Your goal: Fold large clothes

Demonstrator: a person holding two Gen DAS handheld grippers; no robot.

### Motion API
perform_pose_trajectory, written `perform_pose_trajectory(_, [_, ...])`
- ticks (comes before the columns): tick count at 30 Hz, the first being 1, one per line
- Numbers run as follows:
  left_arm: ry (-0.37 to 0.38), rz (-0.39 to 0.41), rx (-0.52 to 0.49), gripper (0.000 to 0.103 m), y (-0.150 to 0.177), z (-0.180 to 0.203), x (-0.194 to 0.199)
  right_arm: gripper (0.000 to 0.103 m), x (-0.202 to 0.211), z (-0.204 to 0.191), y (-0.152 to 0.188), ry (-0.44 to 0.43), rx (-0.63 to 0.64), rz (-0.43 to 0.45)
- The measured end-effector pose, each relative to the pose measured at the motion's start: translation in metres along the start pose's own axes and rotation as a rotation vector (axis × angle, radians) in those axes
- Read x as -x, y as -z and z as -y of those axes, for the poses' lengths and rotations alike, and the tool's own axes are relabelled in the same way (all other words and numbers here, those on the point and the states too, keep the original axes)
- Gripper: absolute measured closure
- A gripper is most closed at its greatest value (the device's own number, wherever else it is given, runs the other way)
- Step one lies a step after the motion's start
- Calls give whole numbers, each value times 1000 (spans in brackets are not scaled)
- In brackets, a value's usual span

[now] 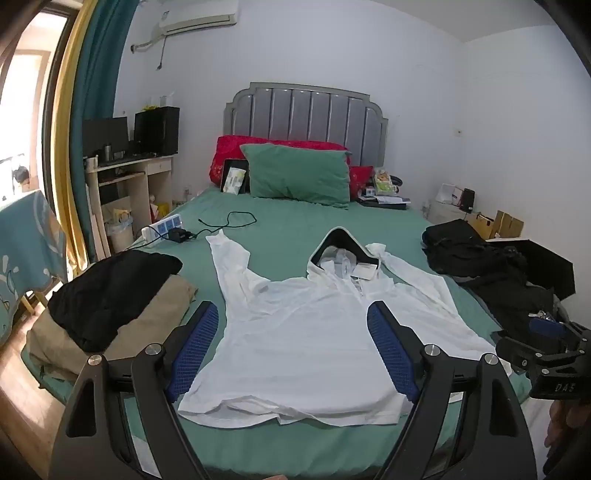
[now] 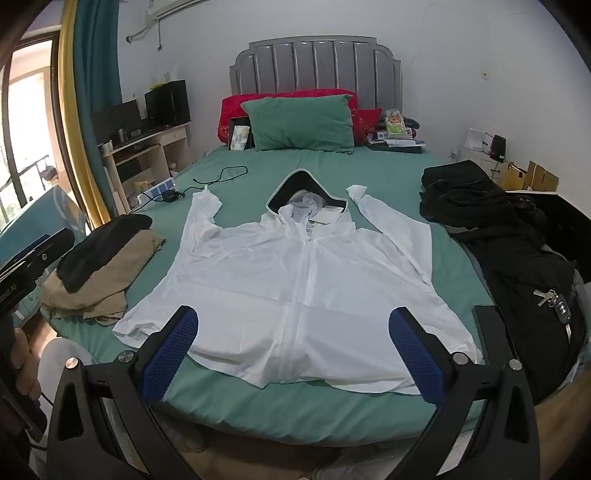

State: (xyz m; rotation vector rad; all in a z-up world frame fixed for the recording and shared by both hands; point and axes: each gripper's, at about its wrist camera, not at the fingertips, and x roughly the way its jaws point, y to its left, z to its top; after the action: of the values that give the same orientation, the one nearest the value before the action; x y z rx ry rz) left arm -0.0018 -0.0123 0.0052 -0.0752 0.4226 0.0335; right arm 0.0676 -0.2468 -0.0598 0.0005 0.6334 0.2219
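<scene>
Right wrist view: white hooded jacket [image 2: 295, 280] lies spread flat on green bed [image 2: 388, 177], zip visible, keys [image 2: 554, 299] on black clothes at right. Left wrist view alone shows the wall air conditioner [image 1: 199, 16]. Left gripper [image 1: 295, 347] and right gripper [image 2: 295, 347] gape fully, empty, above the hem.

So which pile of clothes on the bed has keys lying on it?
The black heap along the bed's right edge. A bunch of keys lies on its near end. The beige-and-black pile on the left has nothing on it, nor does the white hoodie.
</scene>
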Motion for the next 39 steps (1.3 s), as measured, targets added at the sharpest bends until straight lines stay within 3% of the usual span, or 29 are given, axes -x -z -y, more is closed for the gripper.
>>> perform_pose_trajectory(39, [1, -5, 8, 18, -2, -1, 4, 1, 0, -3, -4, -14, -4, -3])
